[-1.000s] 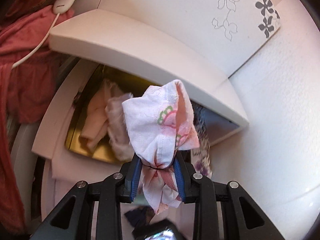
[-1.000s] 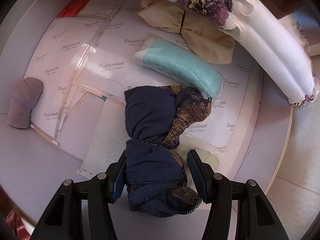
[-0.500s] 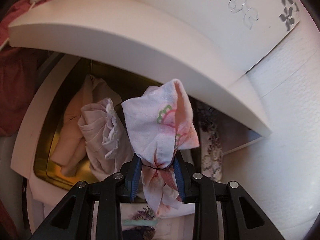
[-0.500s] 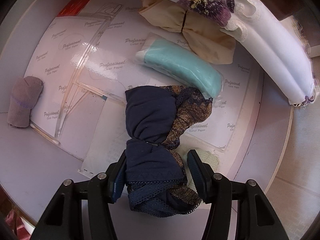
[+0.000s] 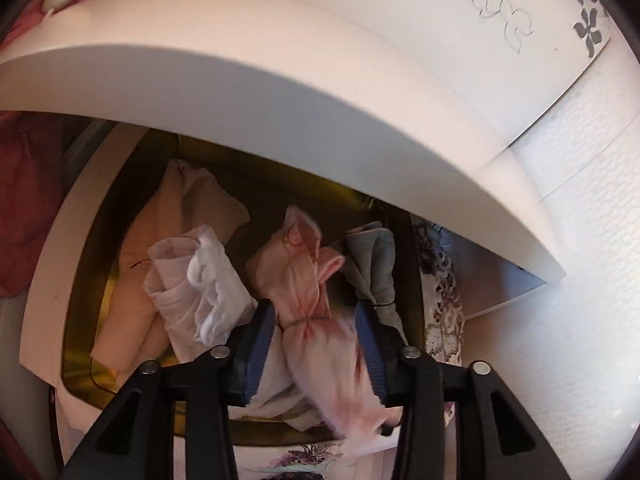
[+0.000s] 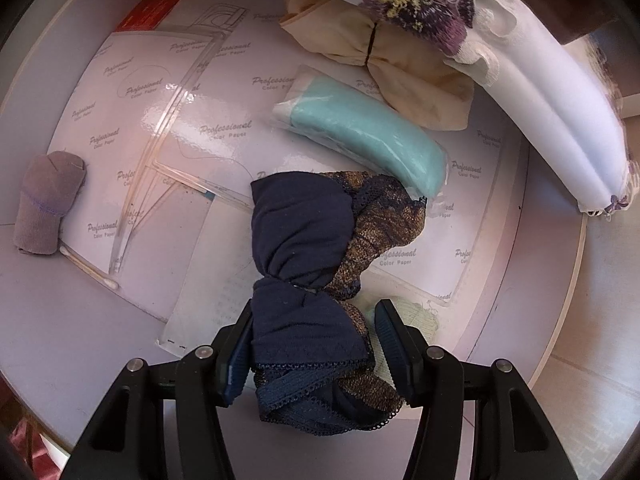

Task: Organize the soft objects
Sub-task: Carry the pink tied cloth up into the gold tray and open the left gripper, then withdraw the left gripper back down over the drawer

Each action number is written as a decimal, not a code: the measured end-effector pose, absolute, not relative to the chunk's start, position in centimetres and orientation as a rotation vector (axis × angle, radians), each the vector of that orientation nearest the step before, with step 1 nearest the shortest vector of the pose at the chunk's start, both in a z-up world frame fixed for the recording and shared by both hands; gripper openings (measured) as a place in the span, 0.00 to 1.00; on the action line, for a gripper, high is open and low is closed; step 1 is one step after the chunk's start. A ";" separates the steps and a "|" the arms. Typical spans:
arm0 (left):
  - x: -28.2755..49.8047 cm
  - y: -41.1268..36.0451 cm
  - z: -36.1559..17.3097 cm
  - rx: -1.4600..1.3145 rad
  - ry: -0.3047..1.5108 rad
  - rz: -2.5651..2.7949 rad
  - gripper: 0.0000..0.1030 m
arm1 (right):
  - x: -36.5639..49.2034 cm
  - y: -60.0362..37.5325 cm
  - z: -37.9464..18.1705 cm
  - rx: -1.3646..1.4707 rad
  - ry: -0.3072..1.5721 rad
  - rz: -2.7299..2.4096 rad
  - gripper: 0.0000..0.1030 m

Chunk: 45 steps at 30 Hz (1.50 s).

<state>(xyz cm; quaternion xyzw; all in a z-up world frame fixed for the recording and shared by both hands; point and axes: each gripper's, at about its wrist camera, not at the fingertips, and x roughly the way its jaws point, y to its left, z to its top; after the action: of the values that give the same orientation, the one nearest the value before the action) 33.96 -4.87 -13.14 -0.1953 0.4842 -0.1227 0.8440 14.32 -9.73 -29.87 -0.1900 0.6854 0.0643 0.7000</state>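
Released pink bundle (image 5: 304,292) sags between left claw (image 5: 316,344) — just opened; right claw (image 6: 316,344) loosely straddles navy bundle (image 6: 300,240).

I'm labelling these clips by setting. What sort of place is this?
Most likely a bedroom or dressing corner at home. An open drawer under a white tabletop holds tied bundles of clothing, such as the pink floral bundle, and an embroidered white cloth drapes over the furniture.

The left gripper (image 5: 316,340) tilts downward; its jaws have just been opening, pads apart with cloth loose between them. The right gripper (image 6: 312,340) points straight down, its jaws partly apart, straddling a dark bundle.
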 end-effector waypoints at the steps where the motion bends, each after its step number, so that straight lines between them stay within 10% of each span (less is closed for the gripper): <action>1: 33.6 -4.7 -12.9 -0.412 1.018 -0.254 0.43 | 14.3 -9.7 -29.8 -0.423 1.526 0.143 0.57; 45: 15.1 1.0 -19.4 -0.124 1.190 -0.095 0.43 | 14.5 -10.4 -30.3 -0.411 1.524 0.113 0.61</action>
<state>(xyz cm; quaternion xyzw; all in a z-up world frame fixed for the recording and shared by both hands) 15.11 0.98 -19.37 -0.0585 0.5599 -0.0449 0.8253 14.48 -10.41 -30.29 -0.1845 0.6848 0.0508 0.7031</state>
